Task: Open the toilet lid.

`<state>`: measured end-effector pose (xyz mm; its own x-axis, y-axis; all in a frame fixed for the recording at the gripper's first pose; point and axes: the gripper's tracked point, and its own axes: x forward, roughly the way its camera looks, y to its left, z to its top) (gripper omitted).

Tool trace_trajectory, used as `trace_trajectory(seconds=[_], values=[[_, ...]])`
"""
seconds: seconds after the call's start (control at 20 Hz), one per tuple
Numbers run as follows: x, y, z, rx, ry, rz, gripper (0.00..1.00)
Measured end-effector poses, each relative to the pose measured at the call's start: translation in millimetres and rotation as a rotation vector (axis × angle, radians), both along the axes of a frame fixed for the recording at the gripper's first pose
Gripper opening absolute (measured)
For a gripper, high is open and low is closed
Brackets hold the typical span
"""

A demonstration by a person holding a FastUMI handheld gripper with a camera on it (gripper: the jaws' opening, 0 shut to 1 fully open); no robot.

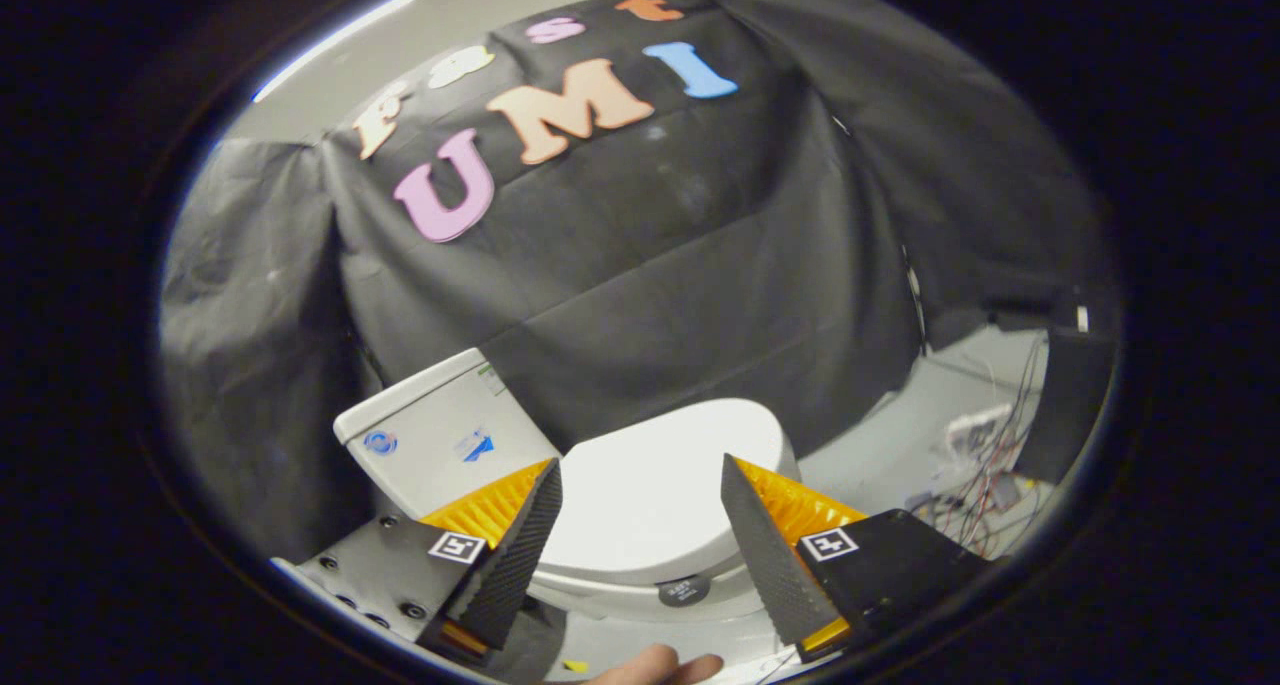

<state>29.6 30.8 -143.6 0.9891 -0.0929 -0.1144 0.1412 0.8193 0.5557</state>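
A white toilet stands ahead of the gripper against the black cloth wall. Its lid (655, 490) lies flat and closed over the bowl, seen between and beyond my two fingers. The white tank (440, 435) rises behind the lid, to the left of it. My gripper (640, 480) is open, its fingers spread wide above the lid with nothing between them and apart from it. A small dark round badge (683, 591) sits on the front rim of the bowl, below the lid's near edge.
A tangle of wires and small electronic parts (975, 470) lies on the grey floor to the right of the toilet. A dark box (1070, 400) stands beyond them. A person's fingertips (655, 667) show just below the gripper.
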Motion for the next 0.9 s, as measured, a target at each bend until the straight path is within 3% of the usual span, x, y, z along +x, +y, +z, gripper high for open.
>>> trace_trajectory(seconds=[0.4,0.7,0.75,0.9], values=[[3,-11,-80,0.333,0.091,-0.080,0.97],[5,16,-136,0.559,0.161,-0.041,0.96],[1,21,-153,0.565,0.226,-0.051,0.96],[1,36,-170,0.587,0.270,-0.022,0.75]])
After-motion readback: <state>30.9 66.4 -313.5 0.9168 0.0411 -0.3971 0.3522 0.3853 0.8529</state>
